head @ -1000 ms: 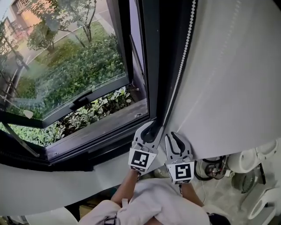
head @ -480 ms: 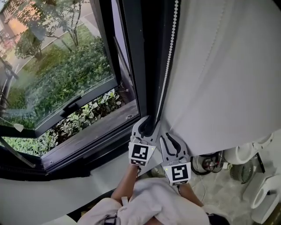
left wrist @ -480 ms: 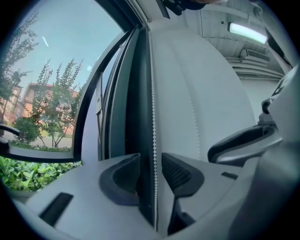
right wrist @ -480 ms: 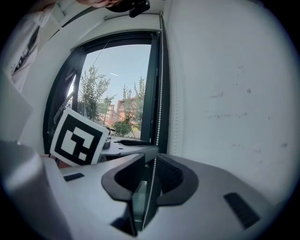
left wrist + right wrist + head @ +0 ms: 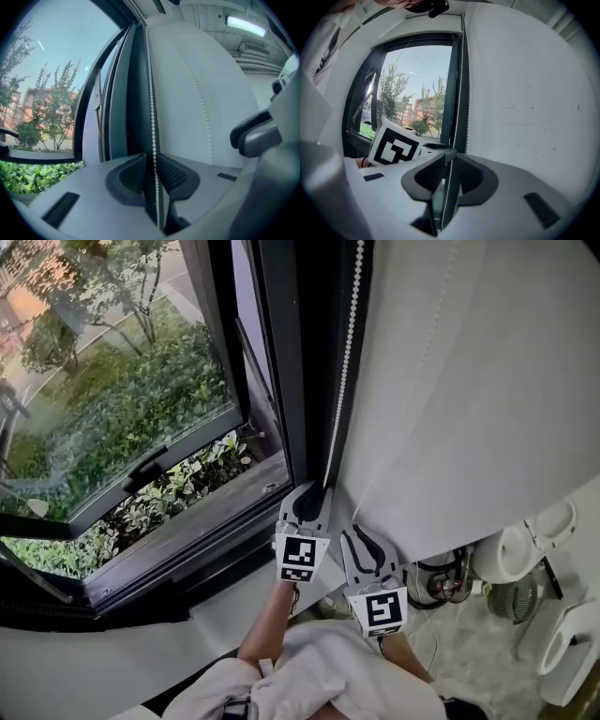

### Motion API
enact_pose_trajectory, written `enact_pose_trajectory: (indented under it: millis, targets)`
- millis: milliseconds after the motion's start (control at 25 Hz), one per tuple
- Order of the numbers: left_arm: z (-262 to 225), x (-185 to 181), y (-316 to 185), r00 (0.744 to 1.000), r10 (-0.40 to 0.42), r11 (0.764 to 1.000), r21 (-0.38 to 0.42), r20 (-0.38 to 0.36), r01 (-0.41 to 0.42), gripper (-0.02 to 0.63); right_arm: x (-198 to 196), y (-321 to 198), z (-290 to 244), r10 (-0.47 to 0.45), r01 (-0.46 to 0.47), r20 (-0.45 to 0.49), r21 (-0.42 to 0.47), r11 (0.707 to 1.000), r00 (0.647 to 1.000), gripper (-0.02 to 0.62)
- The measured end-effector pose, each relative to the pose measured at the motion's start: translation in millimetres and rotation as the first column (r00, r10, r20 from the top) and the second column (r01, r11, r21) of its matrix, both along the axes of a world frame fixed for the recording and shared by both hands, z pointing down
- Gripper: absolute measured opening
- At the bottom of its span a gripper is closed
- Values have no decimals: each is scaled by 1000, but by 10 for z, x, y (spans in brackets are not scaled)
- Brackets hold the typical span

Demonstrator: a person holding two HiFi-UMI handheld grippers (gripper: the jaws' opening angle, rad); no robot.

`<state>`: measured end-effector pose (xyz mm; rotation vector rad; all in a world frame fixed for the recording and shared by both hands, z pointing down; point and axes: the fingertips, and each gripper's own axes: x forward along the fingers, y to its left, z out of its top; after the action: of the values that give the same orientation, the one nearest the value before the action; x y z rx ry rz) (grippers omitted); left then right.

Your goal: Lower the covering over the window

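Observation:
A white bead chain (image 5: 345, 352) hangs beside the dark window frame, along the left edge of the white roller blind (image 5: 469, 381). My left gripper (image 5: 319, 488) points level at the chain's lower part. In the left gripper view the chain (image 5: 151, 93) runs down between the left gripper's (image 5: 154, 161) jaws. They have just been closing, and a slim gap still shows beside the chain. Just below and to the right, my right gripper (image 5: 361, 532) is narrowed on the same chain (image 5: 458, 103), which passes between the right gripper's (image 5: 449, 164) pads.
The window sash (image 5: 122, 381) is tilted open over green shrubs, with the dark sill (image 5: 206, 512) below it. White fan-like appliances (image 5: 511, 563) and cables (image 5: 441, 582) sit on the floor at the lower right. A person's sleeve fills the bottom centre.
The left gripper has edged along to the chain and its jaws have narrowed around it. The right gripper has stayed put. The head view has swung slightly right.

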<state>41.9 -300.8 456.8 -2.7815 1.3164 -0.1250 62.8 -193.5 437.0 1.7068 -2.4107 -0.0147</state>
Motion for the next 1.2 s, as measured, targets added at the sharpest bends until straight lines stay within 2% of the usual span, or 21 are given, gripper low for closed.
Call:
enact_pose_trajectory:
  millis: [160, 680, 800, 960, 1200]
  targets:
    - [10, -1, 98, 999, 37, 999, -12, -20, -38, 17, -61, 45, -67, -18, 19, -13, 25, 1000, 1000, 61]
    - [60, -156, 586, 993, 105, 994, -30, -61, -107, 17, -262, 60, -447, -140, 140, -16, 90, 986, 990, 61]
    - [61, -195, 694, 992, 110, 993, -31, -63, -113, 17, -339, 20, -677, -169, 169, -8, 145, 975, 986, 86]
    - [61, -224, 834, 991, 118, 992, -31, -67, -120, 17, -404, -49, -917, -186, 182, -2, 199, 963, 983, 87]
    - [57, -253, 985, 989, 125, 991, -31, -73, -128, 17, -424, -160, -1099, -207, 197, 19, 227, 954, 978, 87]
